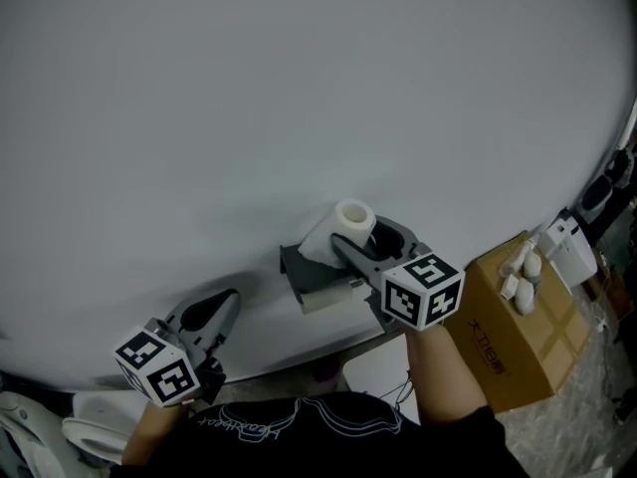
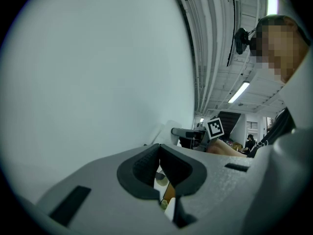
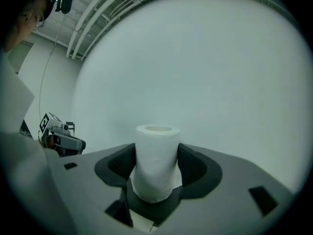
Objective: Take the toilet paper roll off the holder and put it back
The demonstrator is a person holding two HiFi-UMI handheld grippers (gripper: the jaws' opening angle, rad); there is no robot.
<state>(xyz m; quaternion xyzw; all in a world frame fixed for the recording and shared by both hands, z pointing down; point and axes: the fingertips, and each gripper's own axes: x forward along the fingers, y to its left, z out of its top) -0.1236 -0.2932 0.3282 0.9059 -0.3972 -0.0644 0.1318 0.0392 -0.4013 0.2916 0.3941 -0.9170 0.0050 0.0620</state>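
Dark shirt [image 1: 299, 436] of the person fills the bottom of the head view. At the left, the left gripper [image 1: 224, 302] points at the white wall [image 1: 299, 88] near its lower edge, touching nothing; its own view shows its jaws together with nothing between them. Further right, a dark grey holder [image 1: 309, 272] is mounted near the wall's lower edge. The toilet paper roll [image 1: 343, 225] stands on the holder. The right gripper [image 1: 366, 237] is clamped on the roll, one pad against each side. A cardboard box [image 1: 508, 337] stands on the floor at far right, below the wall's lower right corner.
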